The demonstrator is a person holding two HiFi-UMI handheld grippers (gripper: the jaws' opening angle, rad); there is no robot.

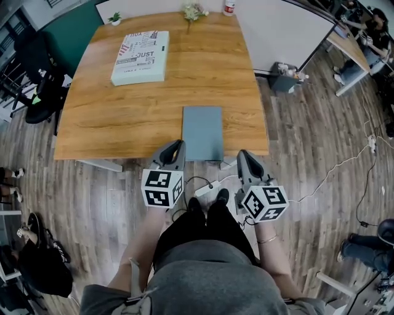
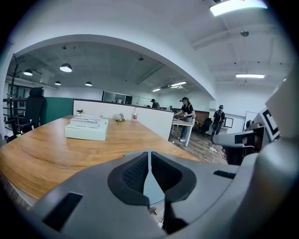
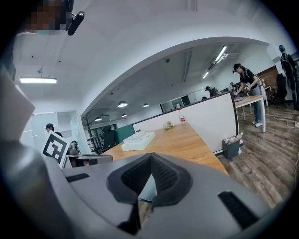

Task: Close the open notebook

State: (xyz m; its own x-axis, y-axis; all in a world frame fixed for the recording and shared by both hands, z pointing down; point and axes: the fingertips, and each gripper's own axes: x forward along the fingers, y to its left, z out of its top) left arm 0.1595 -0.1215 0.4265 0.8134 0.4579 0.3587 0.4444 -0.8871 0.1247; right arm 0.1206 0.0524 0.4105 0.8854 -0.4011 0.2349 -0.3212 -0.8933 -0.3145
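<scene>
Closest to my head camera is the person's grey top (image 1: 203, 277), and just beyond it the two marker cubes (image 1: 162, 187). Left claw (image 1: 178, 144) points at the table (image 1: 123, 117) from its near edge. In its own view I see the jaws drawn together, tips meeting, with nothing gripped between them. Right claw (image 1: 242, 154) hangs off the table's near right corner, over the floor (image 1: 308, 184). Its own view shows its jaws pressed together too, and empty.

Between the two claws lies the notebook (image 1: 202, 132). It is closed, grey-blue cover up, flat on the table, with its long side running away from me and its near end at the table's near edge. From above, the left claw's tip sits just beside the notebook's near left corner; I cannot tell whether it touches. The right claw is clear of it. Through the slit below the left jaws' tips I can see a strip of that pale blue cover.

Farther off, on the far left part of the table, rests a white box (image 1: 141, 56) with print on top, well apart from the notebook. Along the far edge stand a plant (image 1: 115, 18), flowers (image 1: 194, 11) and a bottle (image 1: 229, 7). A white cable (image 1: 332, 172) trails across the floor on the right.
</scene>
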